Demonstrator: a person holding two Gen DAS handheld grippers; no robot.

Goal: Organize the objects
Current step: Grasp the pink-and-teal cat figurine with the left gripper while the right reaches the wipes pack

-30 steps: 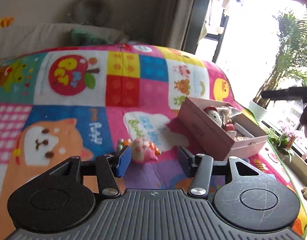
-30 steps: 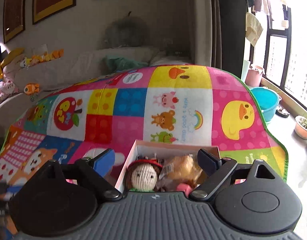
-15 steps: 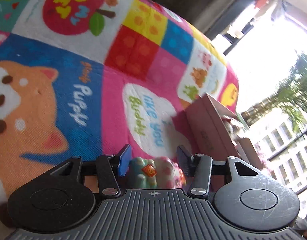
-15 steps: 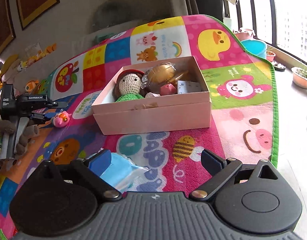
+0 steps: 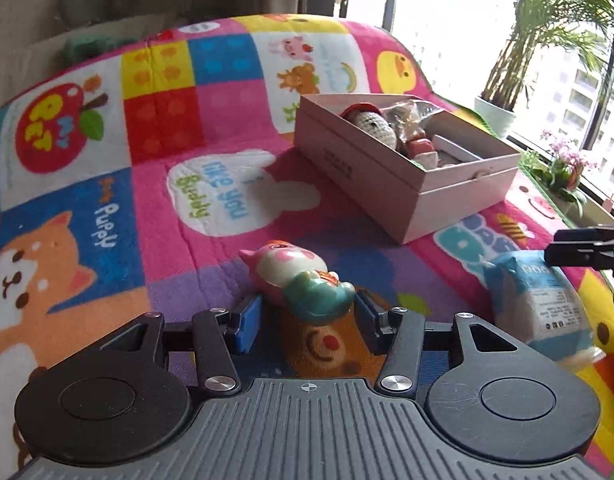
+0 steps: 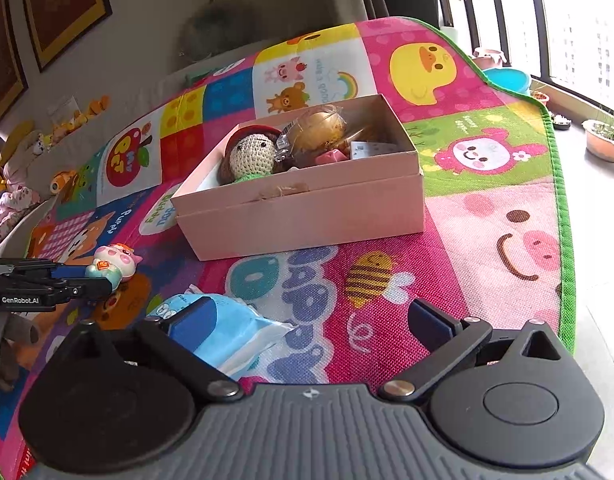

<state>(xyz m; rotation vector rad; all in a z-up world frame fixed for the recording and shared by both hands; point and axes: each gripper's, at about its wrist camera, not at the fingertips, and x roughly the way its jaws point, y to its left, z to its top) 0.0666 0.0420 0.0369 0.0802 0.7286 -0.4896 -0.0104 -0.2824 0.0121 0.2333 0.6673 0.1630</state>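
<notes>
A pink and teal pig figurine [image 5: 303, 280] lies on the colourful play mat, its teal end between the fingers of my left gripper [image 5: 307, 316]. The jaws stand open around it with gaps on both sides. It also shows in the right wrist view [image 6: 113, 263]. A blue and white tissue pack [image 6: 223, 330] lies on the mat by the left finger of my right gripper [image 6: 311, 326], which is wide open and empty. The pack also shows in the left wrist view [image 5: 543, 304]. A pink cardboard box [image 6: 303, 208] holds a crocheted doll [image 6: 253, 154] and other small items.
The mat's green edge [image 6: 565, 240] runs along the right, with floor, plant pots [image 6: 605, 144] and a blue basin [image 6: 507, 78] beyond. Stuffed toys [image 6: 15, 196] lie at the far left. A potted palm [image 5: 547, 40] stands by the window.
My left gripper pulled back and levelled, so the figurine sits further out between its fingers. My right gripper moved closer to the tissue pack and the box.
</notes>
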